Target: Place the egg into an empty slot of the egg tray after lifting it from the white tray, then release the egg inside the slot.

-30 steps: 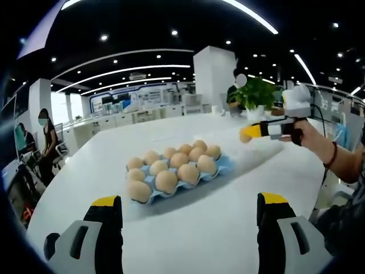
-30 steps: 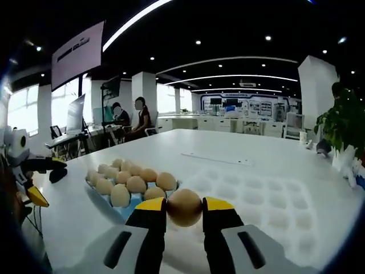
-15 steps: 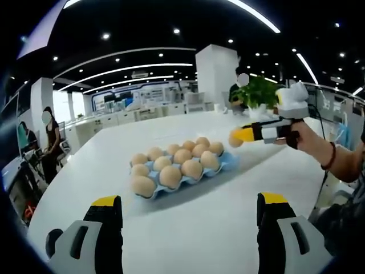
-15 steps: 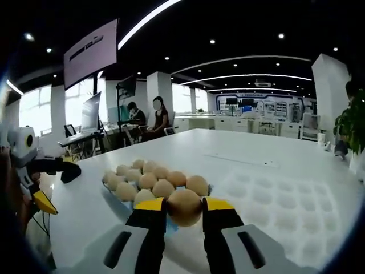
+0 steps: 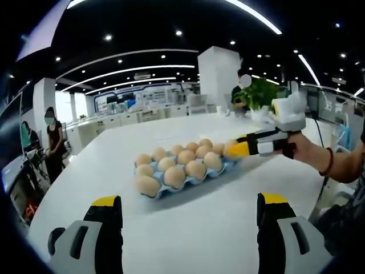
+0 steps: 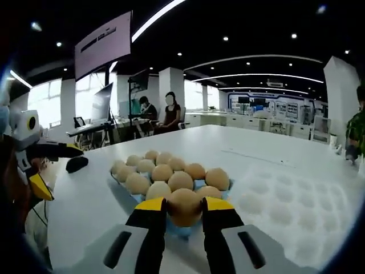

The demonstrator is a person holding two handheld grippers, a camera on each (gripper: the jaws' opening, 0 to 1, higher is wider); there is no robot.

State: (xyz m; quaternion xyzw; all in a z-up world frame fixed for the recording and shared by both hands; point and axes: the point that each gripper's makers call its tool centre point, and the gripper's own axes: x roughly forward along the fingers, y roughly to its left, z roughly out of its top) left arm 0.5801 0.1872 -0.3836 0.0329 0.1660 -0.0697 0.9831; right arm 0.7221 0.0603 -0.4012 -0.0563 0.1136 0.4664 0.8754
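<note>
**Egg carried up to the near edge of the tray**

Over the last second we bring the right tongs [image 6: 183, 216] from well off to the side of the blue egg tray [image 6: 128, 201] to its edge. In the left gripper view, the right tongs [image 5: 235, 149] now overlap the tray's corner [image 5: 223, 169], where a moment ago they hung apart from it above the counter [image 5: 188, 228]. In the right gripper view the rows of eggs have grown larger and slid under the tips. We judge the carry nearly done; what remains is finding the empty slot, lowering and letting go.

The egg [image 6: 183, 206] is pinched between the yellow tips of the right tongs, off the surface, just in front of the nearest eggs. Which slot is free we cannot tell. The white tray [image 6: 285, 200] lies to the right of it, its hollows bare.

A hand [image 5: 302, 145] holds the right tongs roughly level, reaching toward the tray. The left tongs [image 5: 185, 208] stand spread wide with nothing between them, low over the counter and back from the tray.
</note>
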